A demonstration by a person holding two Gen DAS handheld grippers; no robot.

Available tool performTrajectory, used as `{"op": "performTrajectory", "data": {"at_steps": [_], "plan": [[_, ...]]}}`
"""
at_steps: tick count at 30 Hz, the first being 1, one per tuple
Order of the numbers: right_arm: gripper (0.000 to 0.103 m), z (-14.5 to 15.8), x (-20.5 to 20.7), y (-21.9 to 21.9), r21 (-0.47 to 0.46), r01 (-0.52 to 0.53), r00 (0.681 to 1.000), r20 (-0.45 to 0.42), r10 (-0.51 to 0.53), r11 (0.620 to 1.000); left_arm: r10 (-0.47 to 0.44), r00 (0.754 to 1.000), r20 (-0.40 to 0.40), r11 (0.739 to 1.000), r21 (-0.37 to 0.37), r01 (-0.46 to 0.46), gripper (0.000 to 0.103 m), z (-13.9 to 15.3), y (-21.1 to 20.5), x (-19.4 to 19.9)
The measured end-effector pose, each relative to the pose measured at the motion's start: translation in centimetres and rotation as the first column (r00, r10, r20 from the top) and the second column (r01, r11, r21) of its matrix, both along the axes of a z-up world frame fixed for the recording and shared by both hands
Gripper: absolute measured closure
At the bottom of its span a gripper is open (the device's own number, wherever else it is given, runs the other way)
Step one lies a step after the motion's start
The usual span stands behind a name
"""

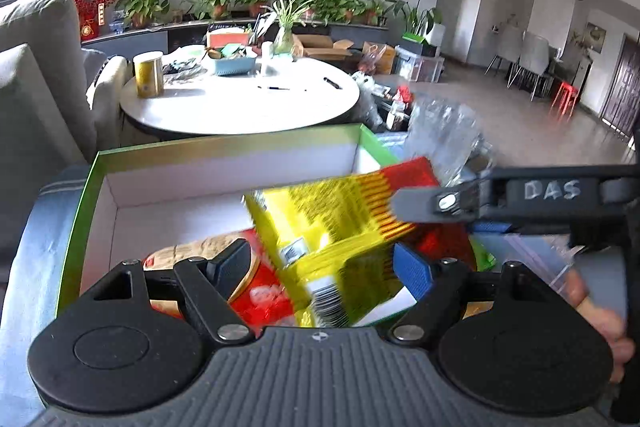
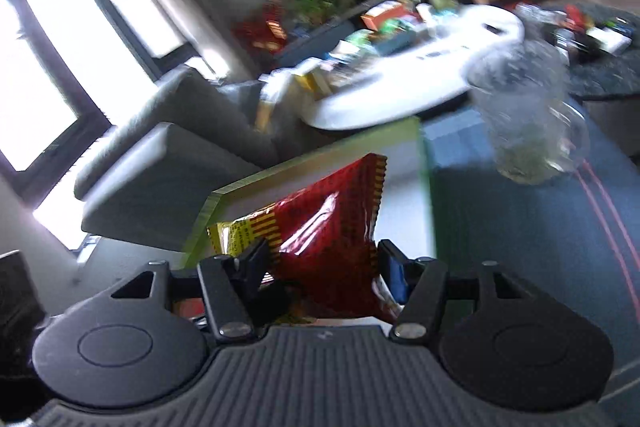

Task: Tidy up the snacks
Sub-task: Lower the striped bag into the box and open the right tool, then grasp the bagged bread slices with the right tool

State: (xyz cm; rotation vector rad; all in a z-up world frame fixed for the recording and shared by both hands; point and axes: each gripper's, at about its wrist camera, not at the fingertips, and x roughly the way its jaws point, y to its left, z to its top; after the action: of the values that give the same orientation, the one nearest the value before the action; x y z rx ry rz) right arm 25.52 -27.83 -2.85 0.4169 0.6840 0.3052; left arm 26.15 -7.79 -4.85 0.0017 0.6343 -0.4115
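Right claw [image 2: 320,263]: clenched on the red and yellow snack bag [image 2: 328,247], one finger on each side of its lower part; seen from the left wrist camera it reaches in from the right edge [image 1: 452,203] and pinches the bag's red end.
Snack bag axis: in the left wrist view the snack bag [image 1: 340,223] is blurred and runs on a diagonal, red crimped end up and to the right, yellow end with a barcode down and toward the camera; in the right wrist view its crimped end points up and away from the claw.
Snack bag place: held in the air over the open green-rimmed box [image 1: 224,167], above the packets that lie inside.
Left claw [image 1: 324,267]: fingers spread wide and grasping nothing, low over the near side of the box, the yellow end of the bag between and beyond its fingers; whether it touches them, I cannot tell.
Box contents: red packet [image 1: 264,295] and brown round-topped packet [image 1: 188,255] on the white floor of the box, partly under the bag.
Beyond box: clear crumpled plastic [image 1: 444,139] just past its far right corner; round white table [image 1: 240,103] further back, with a gold tin [image 1: 149,74] and a blue basket [image 1: 234,65] on it.
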Motion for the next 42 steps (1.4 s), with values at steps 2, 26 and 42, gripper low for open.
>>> {"op": "performTrajectory", "data": {"at_steps": [2,26,42], "plan": [[0.039,0.0,-0.9,-0.4,0.009,-0.016,1.000,0.020,0.016,1.000,0.008,1.000,-0.004,1.000,-0.021,-0.008,0.027,-0.1,0.5,-0.3],[0.039,-2.0,-9.7,-4.0,-0.073,0.097,0.990,-0.099,-0.104,0.993,-0.179,0.984,0.008,0.981,-0.067,0.179,0.027,1.1,-2.3,-10.7],[0.040,-2.5,-9.4,-3.1,0.019,0.021,0.991,-0.136,-0.018,1.000,-0.292,0.953,-0.079,0.956,0.019,0.294,0.030,-2.2,-7.2,-11.5]]}}
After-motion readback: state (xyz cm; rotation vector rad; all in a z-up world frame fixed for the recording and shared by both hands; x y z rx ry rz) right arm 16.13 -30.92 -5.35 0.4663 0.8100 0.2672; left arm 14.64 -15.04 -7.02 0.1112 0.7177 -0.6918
